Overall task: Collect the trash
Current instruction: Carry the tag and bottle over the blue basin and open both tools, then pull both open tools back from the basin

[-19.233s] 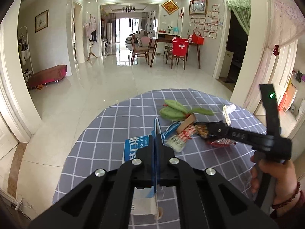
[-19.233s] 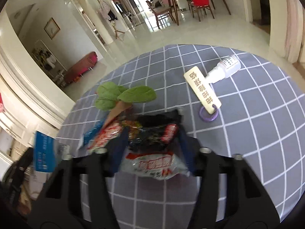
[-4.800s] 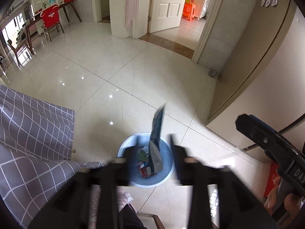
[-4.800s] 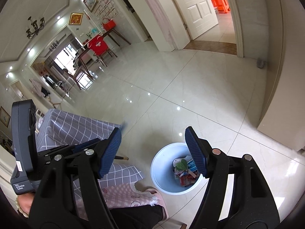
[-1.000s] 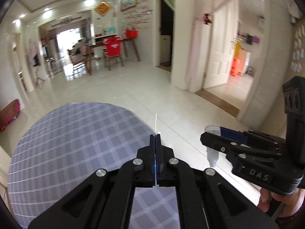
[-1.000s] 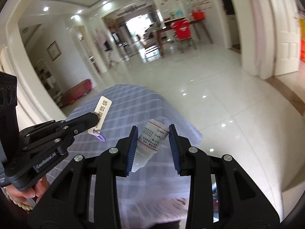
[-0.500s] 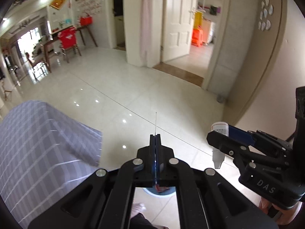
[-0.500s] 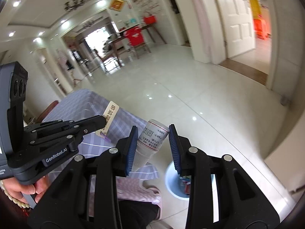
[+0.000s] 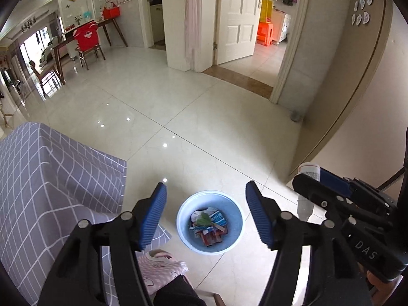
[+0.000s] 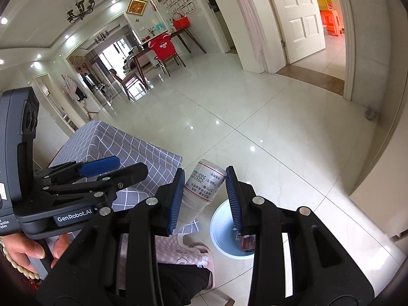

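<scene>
A pale blue trash bin (image 9: pixel 183 234) stands on the floor, holding wrappers, a green leaf and a tag. My left gripper (image 9: pixel 206 214) is open and empty right above it. My right gripper (image 10: pixel 204 196) has its pads a little apart around a small white bottle (image 10: pixel 201 191) with a red-striped label, nozzle down; the bottle leans on the left pad. It hangs beside and above the bin (image 10: pixel 219 234). The right gripper (image 9: pixel 303 188) with the bottle (image 9: pixel 307 173) shows at the right of the left wrist view.
The table with a grey checked cloth (image 9: pixel 51 178) is at the left, its cloth hanging near the bin. A pink slipper and dark trouser leg (image 10: pixel 183 260) are at the bottom. Tiled floor (image 9: pixel 204 117) stretches ahead; a beige wall (image 9: pixel 357 102) is at the right.
My left gripper has opened and let go of the flat tag, which now lies in the bin. Both grippers swung from the table over the bin. The right pads have parted slightly round the bottle.
</scene>
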The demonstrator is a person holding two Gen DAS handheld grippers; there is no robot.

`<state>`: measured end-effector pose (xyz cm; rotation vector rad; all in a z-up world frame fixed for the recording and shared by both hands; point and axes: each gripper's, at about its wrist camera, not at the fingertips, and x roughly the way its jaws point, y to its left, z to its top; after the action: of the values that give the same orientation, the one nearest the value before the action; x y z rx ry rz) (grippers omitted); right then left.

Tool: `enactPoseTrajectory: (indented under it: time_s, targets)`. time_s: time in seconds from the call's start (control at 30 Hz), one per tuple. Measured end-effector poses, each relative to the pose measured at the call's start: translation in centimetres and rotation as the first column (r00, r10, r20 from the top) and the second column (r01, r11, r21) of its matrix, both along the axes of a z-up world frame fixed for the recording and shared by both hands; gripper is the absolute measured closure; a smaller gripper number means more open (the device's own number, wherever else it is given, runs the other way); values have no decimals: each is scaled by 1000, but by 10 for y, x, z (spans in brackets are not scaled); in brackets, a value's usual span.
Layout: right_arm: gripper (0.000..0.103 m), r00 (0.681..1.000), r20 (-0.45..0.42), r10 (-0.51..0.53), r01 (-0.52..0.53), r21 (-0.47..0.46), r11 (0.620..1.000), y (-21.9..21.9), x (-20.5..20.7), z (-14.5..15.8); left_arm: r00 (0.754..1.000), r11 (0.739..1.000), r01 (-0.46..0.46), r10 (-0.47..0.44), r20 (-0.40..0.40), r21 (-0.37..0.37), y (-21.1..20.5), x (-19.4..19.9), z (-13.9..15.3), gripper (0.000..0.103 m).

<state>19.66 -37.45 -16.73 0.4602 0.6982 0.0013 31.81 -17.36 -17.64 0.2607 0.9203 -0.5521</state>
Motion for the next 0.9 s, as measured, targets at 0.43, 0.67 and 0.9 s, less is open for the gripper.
enactPoseTrajectory:
  time_s: [0.43, 0.67, 0.9]
  targets:
    - [70, 999, 8, 36, -36, -18, 999, 13, 20, 3, 996, 996, -84, 84, 17, -13, 34, 5, 8, 33]
    - [52, 999, 8, 37, -36, -48, 998, 17, 32, 1, 990, 990, -139, 139, 28, -18, 58, 11, 16, 28]
    - [45, 999, 4, 39, -39, -63, 997, 28, 27, 0, 974, 979, -203, 201, 110, 11, 80, -3, 34, 25]
